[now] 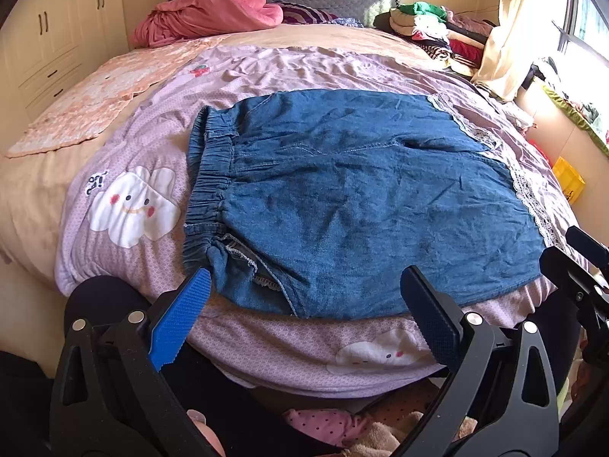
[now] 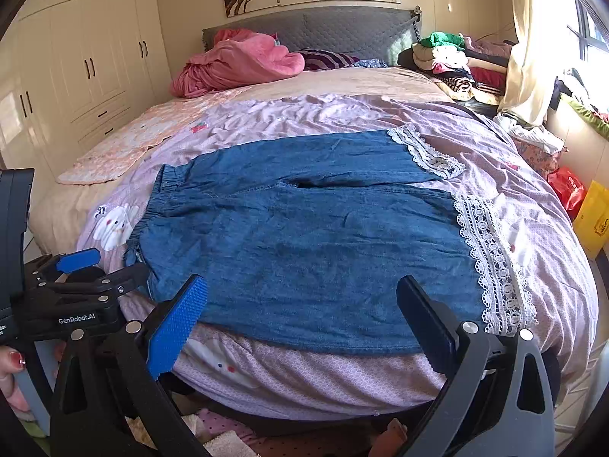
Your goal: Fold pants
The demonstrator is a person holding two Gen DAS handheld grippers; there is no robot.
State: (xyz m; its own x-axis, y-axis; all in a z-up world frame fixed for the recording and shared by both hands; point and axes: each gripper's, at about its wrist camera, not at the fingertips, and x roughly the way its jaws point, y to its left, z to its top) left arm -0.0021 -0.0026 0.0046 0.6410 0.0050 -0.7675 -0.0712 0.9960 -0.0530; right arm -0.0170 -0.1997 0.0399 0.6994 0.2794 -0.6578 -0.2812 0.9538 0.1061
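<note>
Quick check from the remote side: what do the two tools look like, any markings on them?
Both are black two-finger clamps with silver rivets. On the left tool and the right tool, one ribbed pad is bright blue, the other dark navy. The right wrist view shows white "GenRobot.AI" lettering on the left tool's body. No cables visible.

One pants (image 1: 342, 198), two grippers (image 1: 304, 289) (image 2: 300, 293), one bed (image 1: 304, 358).
</note>
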